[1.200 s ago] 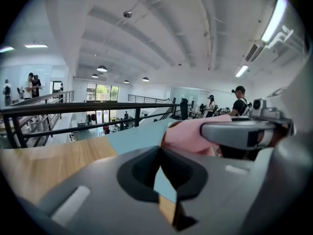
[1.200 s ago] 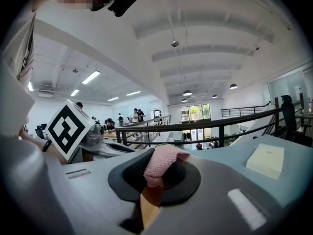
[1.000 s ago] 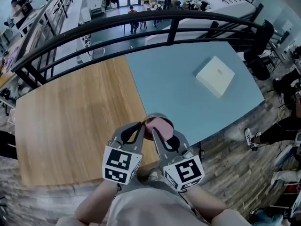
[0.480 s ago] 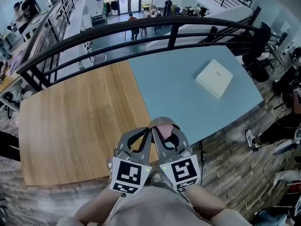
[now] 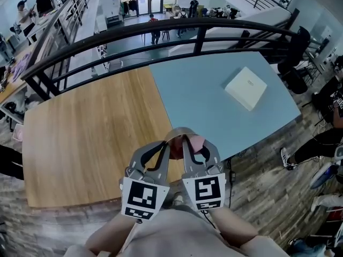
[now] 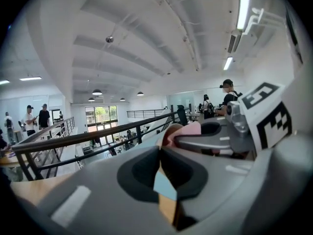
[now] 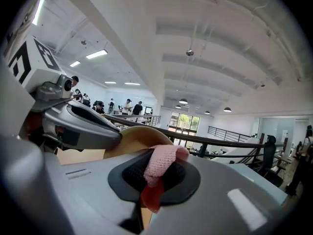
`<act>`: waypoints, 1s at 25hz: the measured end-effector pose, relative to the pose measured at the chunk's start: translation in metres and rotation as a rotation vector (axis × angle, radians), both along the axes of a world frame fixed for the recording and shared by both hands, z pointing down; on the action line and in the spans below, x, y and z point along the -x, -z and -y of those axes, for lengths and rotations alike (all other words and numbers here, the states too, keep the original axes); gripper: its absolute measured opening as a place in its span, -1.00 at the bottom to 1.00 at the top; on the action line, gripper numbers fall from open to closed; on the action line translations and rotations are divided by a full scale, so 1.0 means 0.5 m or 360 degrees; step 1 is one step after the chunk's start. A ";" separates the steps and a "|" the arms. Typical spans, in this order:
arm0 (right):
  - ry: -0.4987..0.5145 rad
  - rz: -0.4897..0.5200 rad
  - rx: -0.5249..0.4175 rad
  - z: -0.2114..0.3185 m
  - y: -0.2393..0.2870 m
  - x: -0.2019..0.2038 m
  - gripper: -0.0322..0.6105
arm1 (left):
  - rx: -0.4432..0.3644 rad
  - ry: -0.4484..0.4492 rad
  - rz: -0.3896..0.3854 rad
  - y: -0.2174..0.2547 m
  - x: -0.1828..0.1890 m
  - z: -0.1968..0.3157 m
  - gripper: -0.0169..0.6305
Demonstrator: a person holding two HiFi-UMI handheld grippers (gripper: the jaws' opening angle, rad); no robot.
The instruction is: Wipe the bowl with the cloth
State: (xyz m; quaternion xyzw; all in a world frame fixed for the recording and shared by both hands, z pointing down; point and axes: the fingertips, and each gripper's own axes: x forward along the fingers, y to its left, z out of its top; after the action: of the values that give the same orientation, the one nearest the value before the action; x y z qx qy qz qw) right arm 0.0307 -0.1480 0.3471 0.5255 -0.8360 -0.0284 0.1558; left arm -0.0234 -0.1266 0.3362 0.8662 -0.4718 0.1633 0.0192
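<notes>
Over the table's near edge, close to my body, both grippers meet at a small beige bowl (image 5: 177,133). My left gripper (image 5: 169,143) is shut with its tips at the bowl's left rim, and it holds the bowl above the table. My right gripper (image 5: 186,141) is shut on a pink cloth (image 5: 196,142) that lies against the bowl's inside. In the right gripper view the cloth (image 7: 161,163) is bunched between that gripper's pads (image 7: 156,173), with the bowl (image 7: 134,136) just beyond. The left gripper view shows its shut tips (image 6: 160,152), the bowl (image 6: 168,131) and the cloth (image 6: 191,129).
A white flat box (image 5: 245,88) lies at the far right of the blue tabletop (image 5: 203,100). To the left is the wooden tabletop (image 5: 86,133). A black railing (image 5: 161,31) runs behind the table, with people on the floor below. Someone's legs (image 5: 316,146) show at the right.
Both grippers have rolled a little and kept together with the bowl. The cloth has slid from the bowl's middle toward its right side.
</notes>
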 end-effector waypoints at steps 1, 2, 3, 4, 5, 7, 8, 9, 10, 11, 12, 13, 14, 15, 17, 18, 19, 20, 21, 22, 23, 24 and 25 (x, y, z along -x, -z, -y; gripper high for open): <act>-0.0002 -0.0006 0.0008 -0.001 -0.003 -0.003 -0.83 | 0.0000 0.0010 -0.0011 0.002 0.004 0.000 -0.92; -0.0002 -0.0013 0.0017 -0.002 -0.007 -0.006 -0.83 | -0.0003 0.0022 -0.0019 0.004 0.008 0.000 -0.92; 0.0000 -0.0023 0.0030 -0.003 -0.013 -0.008 -0.83 | -0.0004 0.0035 -0.0025 0.005 0.012 0.000 -0.92; 0.0005 -0.0033 0.0046 -0.004 -0.020 -0.010 -0.83 | -0.0001 0.0048 -0.0033 0.005 0.016 0.001 -0.92; 0.0013 -0.0042 0.0066 -0.005 -0.028 -0.011 -0.83 | 0.0005 0.0058 -0.0040 0.004 0.020 0.003 -0.92; 0.0035 -0.0057 0.0112 -0.008 -0.046 -0.008 -0.83 | 0.0014 0.0074 -0.0040 0.003 0.029 0.007 -0.92; 0.0048 -0.0066 0.0136 -0.011 -0.055 -0.004 -0.83 | 0.0013 0.0080 -0.0032 0.002 0.033 0.008 -0.92; 0.0062 -0.0077 0.0158 -0.014 -0.065 0.001 -0.83 | 0.0012 0.0084 -0.0022 0.000 0.036 0.008 -0.91; 0.0077 -0.0087 0.0179 -0.018 -0.074 0.006 -0.83 | 0.0013 0.0088 -0.0016 -0.003 0.039 0.008 -0.92; 0.0092 -0.0096 0.0198 -0.022 -0.082 0.010 -0.82 | 0.0016 0.0093 -0.0015 -0.006 0.040 0.006 -0.91; 0.0105 -0.0103 0.0213 -0.027 -0.089 0.013 -0.82 | 0.0021 0.0097 -0.0017 -0.009 0.040 0.005 -0.92; 0.0118 -0.0108 0.0227 -0.031 -0.095 0.016 -0.82 | 0.0026 0.0102 -0.0018 -0.011 0.041 0.004 -0.91; 0.0133 -0.0111 0.0243 -0.035 -0.101 0.020 -0.82 | 0.0029 0.0107 -0.0018 -0.014 0.042 0.003 -0.91; 0.0151 -0.0115 0.0259 -0.039 -0.107 0.026 -0.82 | 0.0031 0.0111 -0.0014 -0.015 0.043 0.003 -0.91; 0.0199 -0.0129 0.0294 -0.046 -0.118 0.041 -0.82 | 0.0024 0.0118 0.0004 -0.017 0.047 0.003 -0.91; 0.0226 -0.0141 0.0310 -0.050 -0.124 0.049 -0.83 | 0.0018 0.0119 0.0015 -0.018 0.047 0.004 -0.91; 0.0253 -0.0155 0.0323 -0.053 -0.129 0.057 -0.83 | 0.0015 0.0118 0.0022 -0.020 0.047 0.004 -0.91; 0.0277 -0.0166 0.0335 -0.056 -0.134 0.065 -0.83 | 0.0016 0.0115 0.0026 -0.021 0.046 0.004 -0.91; 0.0299 -0.0173 0.0344 -0.060 -0.138 0.073 -0.83 | 0.0019 0.0112 0.0028 -0.024 0.045 0.004 -0.91; 0.0319 -0.0177 0.0351 -0.063 -0.140 0.081 -0.83 | 0.0023 0.0109 0.0030 -0.026 0.045 0.003 -0.91; 0.0339 -0.0178 0.0356 -0.066 -0.142 0.090 -0.83 | 0.0029 0.0108 0.0031 -0.029 0.045 0.002 -0.91; 0.0357 -0.0180 0.0359 -0.069 -0.143 0.098 -0.84 | 0.0035 0.0106 0.0030 -0.031 0.046 0.001 -0.91; 0.0374 -0.0181 0.0360 -0.072 -0.143 0.106 -0.84 | 0.0044 0.0105 0.0028 -0.034 0.047 -0.001 -0.91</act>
State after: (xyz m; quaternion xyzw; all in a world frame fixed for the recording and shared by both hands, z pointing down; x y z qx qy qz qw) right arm -0.0223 -0.1120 0.4185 0.4006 -0.8794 0.0181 0.2565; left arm -0.0468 -0.1262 0.3534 0.8484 -0.4980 0.1766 0.0324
